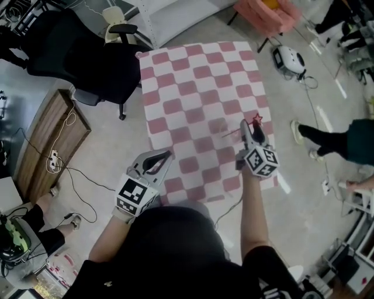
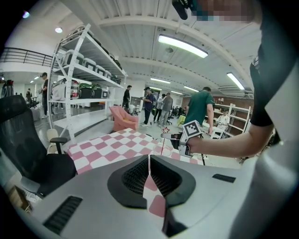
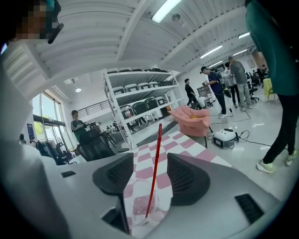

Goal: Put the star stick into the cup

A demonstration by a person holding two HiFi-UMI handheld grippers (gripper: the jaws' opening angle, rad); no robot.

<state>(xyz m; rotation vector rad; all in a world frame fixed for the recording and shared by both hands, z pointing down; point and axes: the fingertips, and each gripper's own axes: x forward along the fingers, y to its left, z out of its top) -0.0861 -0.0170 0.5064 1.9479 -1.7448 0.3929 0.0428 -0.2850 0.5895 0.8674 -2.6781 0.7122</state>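
In the lower middle of the right gripper view, a clear cup (image 3: 140, 207) on the checkered table (image 3: 180, 137) holds the star stick (image 3: 154, 172), which stands slightly tilted between the spread jaws of the right hand-held gripper (image 3: 149, 163), touching neither pad. The left hand-held gripper (image 2: 149, 161) is closed on nothing. In the head view the cup is hard to make out

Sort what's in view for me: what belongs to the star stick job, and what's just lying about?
Job in hand:
- star stick, standing in the clear cup
- right gripper, open, jaws either side of the stick
- checkered table

Lying about:
- left gripper, shut, empty
- black office chair
- pink armchair
- white device on the floor
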